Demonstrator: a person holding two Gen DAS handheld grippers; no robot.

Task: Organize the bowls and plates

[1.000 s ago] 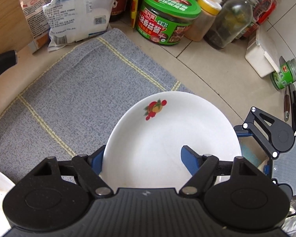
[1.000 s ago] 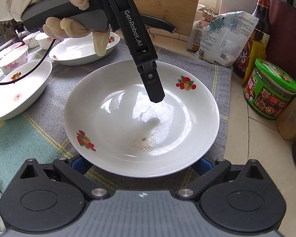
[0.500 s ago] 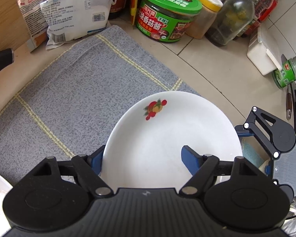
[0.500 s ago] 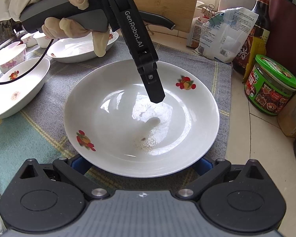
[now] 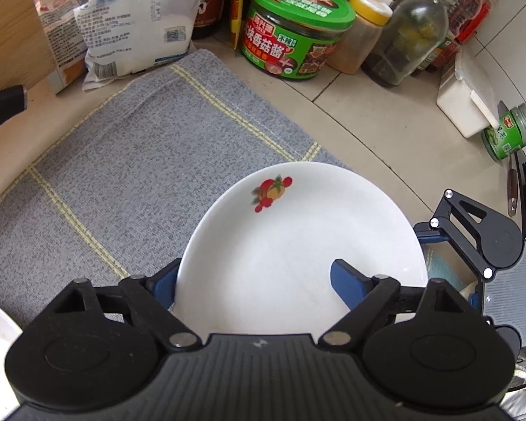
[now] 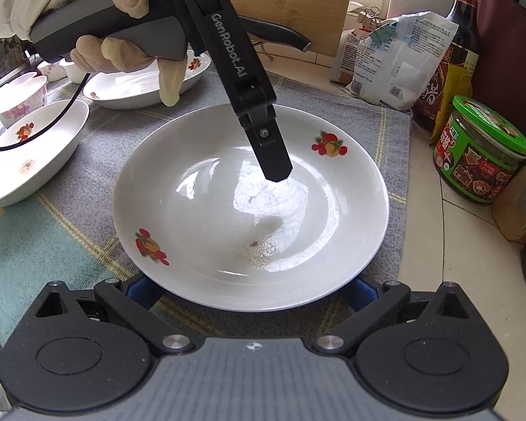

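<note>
A white plate with fruit prints (image 6: 228, 210) lies on the grey cloth (image 6: 378, 119); it also shows in the left wrist view (image 5: 291, 231). My left gripper (image 5: 252, 280) hangs open over the plate's rim, one finger (image 6: 273, 161) above the plate's middle and one outside the rim. My right gripper (image 6: 252, 289) is open, its blue fingers under the plate's near rim on both sides. Two more white plates (image 6: 28, 151) (image 6: 136, 87) and small bowls (image 6: 21, 94) sit at the left.
A green-lidded jar (image 5: 294, 35), bottles (image 5: 406, 35), a white bag (image 5: 136, 17) and a soy sauce bottle (image 6: 452, 42) stand along the back and right. A wooden board (image 6: 298, 3) and a knife handle (image 6: 280, 31) are behind the cloth.
The left gripper has shifted slightly over the plate; the plate and the right gripper have barely moved.
</note>
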